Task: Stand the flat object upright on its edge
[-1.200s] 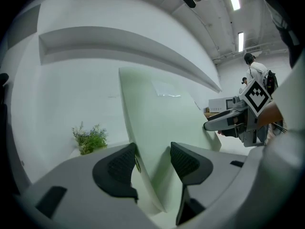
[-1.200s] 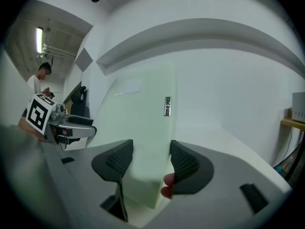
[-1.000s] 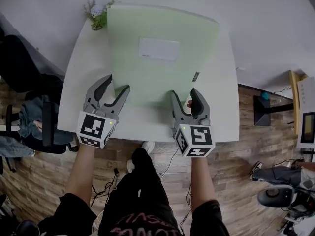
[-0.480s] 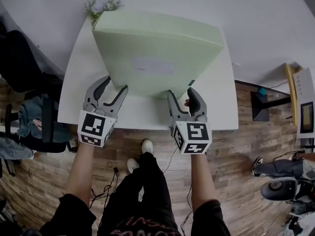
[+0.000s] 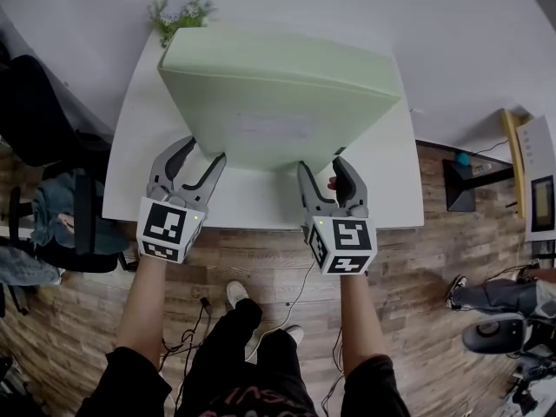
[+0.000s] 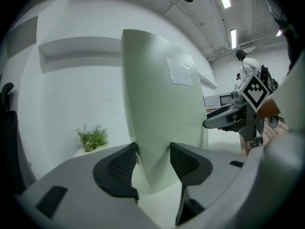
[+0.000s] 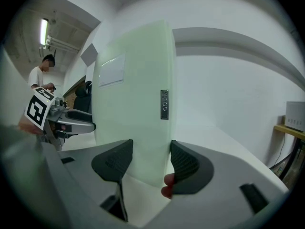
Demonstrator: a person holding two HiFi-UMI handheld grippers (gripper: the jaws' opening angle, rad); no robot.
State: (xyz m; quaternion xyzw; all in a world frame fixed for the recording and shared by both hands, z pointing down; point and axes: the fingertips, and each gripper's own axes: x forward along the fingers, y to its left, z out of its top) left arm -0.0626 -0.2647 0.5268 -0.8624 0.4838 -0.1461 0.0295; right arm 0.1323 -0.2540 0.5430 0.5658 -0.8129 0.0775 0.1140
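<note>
1. So we've got the pale green slab (image 5: 278, 85) tipped up close to upright on the white surface (image 5: 252, 205). Its broad face with the white label (image 5: 271, 129) is turned back toward both sets of jaws, and its thick top edge is well above them.
2. Left gripper (image 5: 205, 146): the jaws are spread wide and level, with the slab's lower left corner right between them. The outer pad is up against the side edge and the inner one against the labelled face, so we read it as clamped on that corner. These jaws have just been closing a bit.
3. Right gripper (image 5: 323, 163): same deal mirrored. The jaws are wide, the lower right corner sits between them, and the pads touch it on both sides. A fingertip (image 7: 167, 187) pokes out just under the outer jaw.
4. A small grey tag (image 7: 164, 104) sits on the slab a bit above the right jaws, near its side edge.
5. The slab's bottom edge runs from one pair of jaws to the other, down at the surface. We can't tell if it's actually resting there.
6. A little plant (image 5: 181, 17) sits past the left jaws, off to their left.
</note>
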